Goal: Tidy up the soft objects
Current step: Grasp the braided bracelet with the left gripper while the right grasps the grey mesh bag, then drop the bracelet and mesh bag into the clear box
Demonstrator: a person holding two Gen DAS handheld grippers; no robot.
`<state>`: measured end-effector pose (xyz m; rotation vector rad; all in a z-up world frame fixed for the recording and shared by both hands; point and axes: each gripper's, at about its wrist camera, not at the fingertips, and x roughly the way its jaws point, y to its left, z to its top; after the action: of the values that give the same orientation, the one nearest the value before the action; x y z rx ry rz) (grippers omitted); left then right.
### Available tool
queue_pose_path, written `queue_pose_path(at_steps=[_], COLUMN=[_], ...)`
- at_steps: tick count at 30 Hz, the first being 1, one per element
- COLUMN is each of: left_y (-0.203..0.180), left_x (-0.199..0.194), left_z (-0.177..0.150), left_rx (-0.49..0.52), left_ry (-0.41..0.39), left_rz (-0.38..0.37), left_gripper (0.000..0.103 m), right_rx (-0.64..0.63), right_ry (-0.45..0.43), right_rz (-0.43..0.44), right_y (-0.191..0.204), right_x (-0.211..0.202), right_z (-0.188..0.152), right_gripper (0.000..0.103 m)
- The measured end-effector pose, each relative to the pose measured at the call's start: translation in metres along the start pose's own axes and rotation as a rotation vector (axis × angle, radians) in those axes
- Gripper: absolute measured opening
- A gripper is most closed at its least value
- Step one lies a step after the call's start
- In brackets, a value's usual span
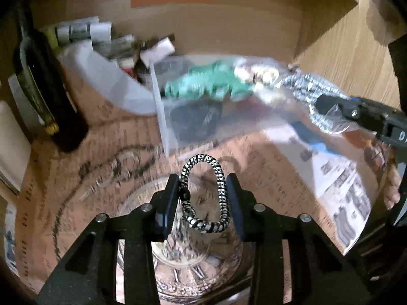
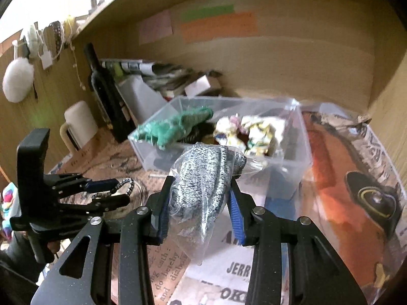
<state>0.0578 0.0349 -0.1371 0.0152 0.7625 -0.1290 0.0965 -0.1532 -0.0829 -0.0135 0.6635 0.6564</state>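
My left gripper [image 1: 203, 190] is shut on a black-and-white braided cord loop [image 1: 203, 195] and holds it above the printed table cover. It also shows in the right wrist view [image 2: 119, 190], still holding the cord loop [image 2: 124, 186]. My right gripper [image 2: 201, 190] is shut on a grey-and-white knit item in a clear plastic bag [image 2: 201, 178], just in front of the clear plastic bin [image 2: 292, 157]. In the left wrist view the right gripper [image 1: 328, 106] holds that bagged knit [image 1: 302, 89] at the bin's right side. The bin [image 1: 162, 117] holds a green knit item [image 1: 203, 84] and a pale patterned fabric [image 1: 257, 73].
A dark wine bottle [image 2: 101, 89] and a white mug [image 2: 78, 124] stand at the left. A box of rolled papers [image 2: 142, 76] sits behind the bin. The wooden back wall carries coloured sticky notes [image 2: 218, 25]. A glass dish [image 1: 203, 254] lies under my left gripper.
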Motion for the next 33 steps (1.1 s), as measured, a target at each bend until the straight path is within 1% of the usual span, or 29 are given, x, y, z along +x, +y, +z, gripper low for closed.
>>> queue_pose_path(at_steps=[3, 8, 14, 18, 22, 27, 33], left_y=[-0.003, -0.007, -0.003, -0.001, 0.003, 0.016, 0.021], left_x=[-0.015, -0.031, -0.036, -0.031, -0.014, 0.019, 0.054], left_z=[0.017, 0.044, 0.070, 0.089, 0.106, 0.120, 0.123], left_rx=[0.009, 0.014, -0.004, -0.006, -0.016, -0.052, -0.060], left_ry=[-0.065, -0.151, -0.211, -0.237, -0.227, -0.159, -0.086], left_rz=[0.003, 0.005, -0.013, 0.007, 0.040, 0.019, 0.015], left_gripper=[0.038, 0.038, 0.038, 0.038, 0.038, 0.038, 0.038], right_rx=[-0.008, -0.025, -0.033, -0.046, -0.052, -0.048, -0.062], right_ry=[-0.036, -0.090, -0.137, -0.141, -0.120, -0.053, 0.018], right_rz=[-0.003, -0.006, -0.001, -0.015, -0.014, -0.006, -0.013], right_y=[0.001, 0.002, 0.001, 0.000, -0.003, -0.009, -0.012], right_x=[-0.006, -0.011, -0.009, 0.001, 0.018, 0.051, 0.081], right_z=[0.009, 0.025, 0.042, 0.050, 0.055, 0.059, 0.055], right_gripper=[0.036, 0.036, 0.037, 0.037, 0.037, 0.037, 0.037])
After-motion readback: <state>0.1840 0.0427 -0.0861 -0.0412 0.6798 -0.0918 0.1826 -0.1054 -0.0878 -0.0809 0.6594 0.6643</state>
